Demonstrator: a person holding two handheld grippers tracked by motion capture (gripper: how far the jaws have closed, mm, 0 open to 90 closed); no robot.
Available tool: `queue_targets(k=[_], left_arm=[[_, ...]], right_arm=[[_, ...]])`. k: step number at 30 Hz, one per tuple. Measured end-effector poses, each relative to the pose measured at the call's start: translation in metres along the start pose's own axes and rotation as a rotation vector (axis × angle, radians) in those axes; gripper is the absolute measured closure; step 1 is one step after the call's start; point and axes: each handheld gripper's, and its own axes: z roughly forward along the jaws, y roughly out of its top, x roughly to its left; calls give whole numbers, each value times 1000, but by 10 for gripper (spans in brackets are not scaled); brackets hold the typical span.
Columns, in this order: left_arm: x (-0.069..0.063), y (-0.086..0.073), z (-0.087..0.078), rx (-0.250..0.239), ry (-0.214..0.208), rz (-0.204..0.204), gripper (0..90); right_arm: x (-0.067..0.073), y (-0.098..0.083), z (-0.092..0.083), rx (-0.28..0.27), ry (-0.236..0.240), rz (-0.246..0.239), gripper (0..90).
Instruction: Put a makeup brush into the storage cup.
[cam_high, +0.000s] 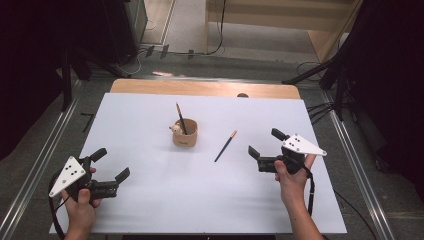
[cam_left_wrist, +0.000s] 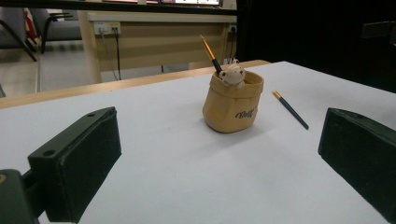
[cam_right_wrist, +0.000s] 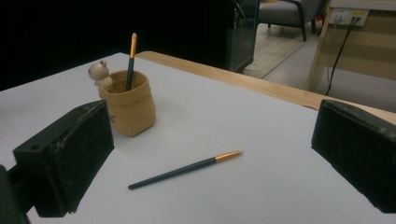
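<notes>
You are holding the left gripper (cam_high: 111, 169) low over the near left part of the white table (cam_high: 150, 200), your left hand (cam_high: 80, 195) wrapped around its grip from below and your forearm coming in from the near edge. Its jaws are standing spread wide with nothing between them, pointing forward and toward the middle of the table. In the left gripper view the tan holder (cam_left_wrist: 232, 108) is sitting well ahead of the jaws, between their lines and nearer the right one, upright, with a small bear figure (cam_left_wrist: 232, 73) on its rim and one pencil (cam_left_wrist: 210, 53) leaning inside it.

You are holding the right gripper (cam_high: 264, 142) over the near right part of the table, your right hand (cam_high: 291, 172) gripping it from behind, wrist bent slightly inward, the grey plate (cam_high: 303, 145) riding on top. Its jaws are likewise standing wide apart and gripping nothing. They are pointing toward the table's middle.

The loose pencil (cam_right_wrist: 184, 170) is lying flat on the table just ahead of the right gripper's jaws, between them and closer to the left jaw in the right gripper view, its gold end turned toward the right jaw. No jaw is touching it. In that view the holder is standing beyond the left jaw, apart from the loose pencil. In the high view the loose pencil is lying between the holder and the right gripper.
</notes>
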Motion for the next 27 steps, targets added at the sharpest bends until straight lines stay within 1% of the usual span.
queue_targets(k=[4,10,19,27], left_arm=[[-1,0,2,3,-4,11,0],[-2,2,3,-5,-11,15,0],[-3,2,3,-3,-16,18,0],[-3,3,3,-4,-19,25,0]], right_arm=[[4,4,11,21,0,-1,0],[10,9,28,47,2,-3,0],[10,18,46,81,-7,7,0],[10,23,60,131,-13,3,0]])
